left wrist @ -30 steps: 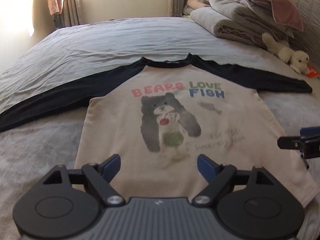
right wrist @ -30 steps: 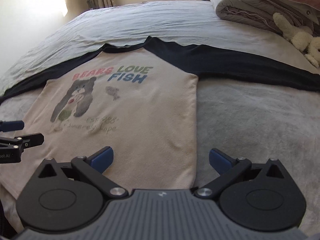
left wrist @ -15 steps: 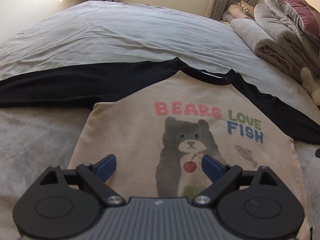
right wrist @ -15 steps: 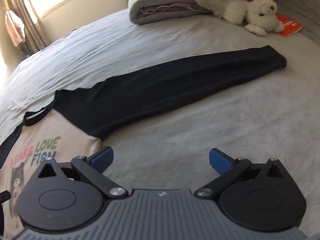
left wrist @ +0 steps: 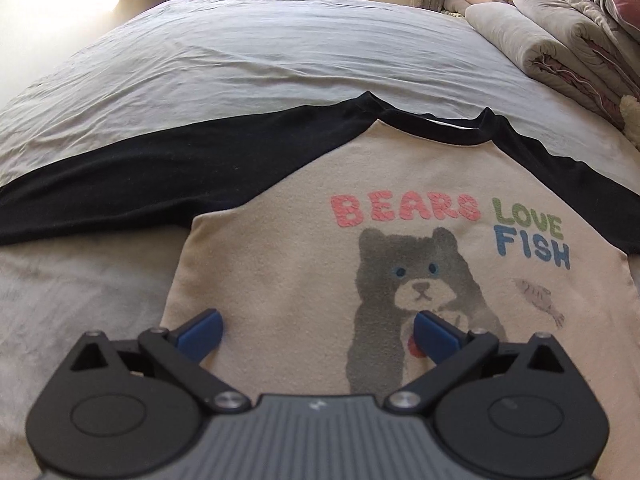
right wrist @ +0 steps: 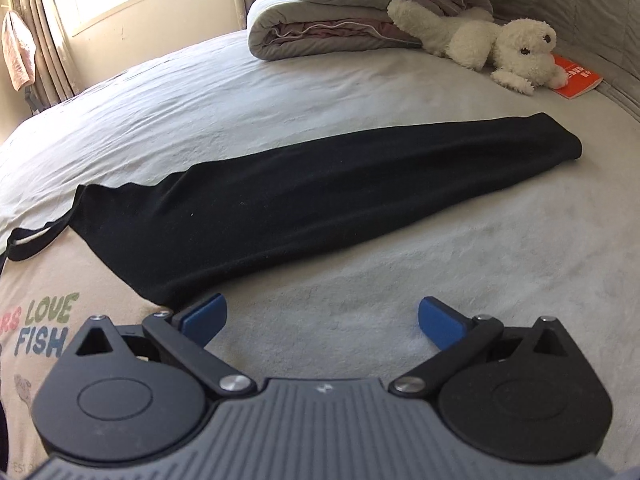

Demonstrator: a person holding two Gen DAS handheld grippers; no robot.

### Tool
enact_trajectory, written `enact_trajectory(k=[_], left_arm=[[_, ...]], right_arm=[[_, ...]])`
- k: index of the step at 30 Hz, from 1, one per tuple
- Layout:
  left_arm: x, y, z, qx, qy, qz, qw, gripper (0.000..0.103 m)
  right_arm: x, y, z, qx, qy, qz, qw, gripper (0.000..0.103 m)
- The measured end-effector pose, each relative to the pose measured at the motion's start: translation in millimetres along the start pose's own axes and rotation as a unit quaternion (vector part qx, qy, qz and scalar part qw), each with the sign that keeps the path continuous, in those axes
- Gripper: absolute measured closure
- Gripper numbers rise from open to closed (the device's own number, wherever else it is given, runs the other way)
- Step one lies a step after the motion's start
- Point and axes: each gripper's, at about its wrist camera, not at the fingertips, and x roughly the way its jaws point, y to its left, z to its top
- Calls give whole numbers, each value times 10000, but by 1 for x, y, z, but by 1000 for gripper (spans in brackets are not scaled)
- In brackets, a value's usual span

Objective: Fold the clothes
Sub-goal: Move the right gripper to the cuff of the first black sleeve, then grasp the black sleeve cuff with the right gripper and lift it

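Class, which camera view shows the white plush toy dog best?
The right wrist view: the white plush toy dog lies whole and sharp against the folded grey quilt, partly on an orange book. The left wrist view catches only a cream sliver at its right edge.
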Motion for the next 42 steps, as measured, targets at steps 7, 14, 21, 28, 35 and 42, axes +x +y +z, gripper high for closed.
enact_trajectory(k=[7, 14, 21, 28, 35, 42], left_arm=[[3, 10, 11, -333, -129, -103, 9993, 1], [2, 21, 16, -675, -156, -273, 9972, 1], [4, 14, 14, -510, -189, -158, 9984, 1], [5, 14, 14, -455, -204, -129, 9987, 1], [2, 13, 14, -499, -198, -215, 9983, 1], [-2, 12, 13, -545, -170, -341, 9978, 1]], right_arm=[[15, -30, 16, 411, -109, -271, 9987, 0], [38, -63, 35, 875, -387, -622, 9935, 6], [64, -86, 56, 1133, -722, -1094, 9849, 10], [74, -79, 67, 937, -853, -1531, 9800, 31], [66, -72, 70, 787, -1013, -1471, 9808, 86], [26, -56, 70, 557, -1381, -921, 9846, 87]])
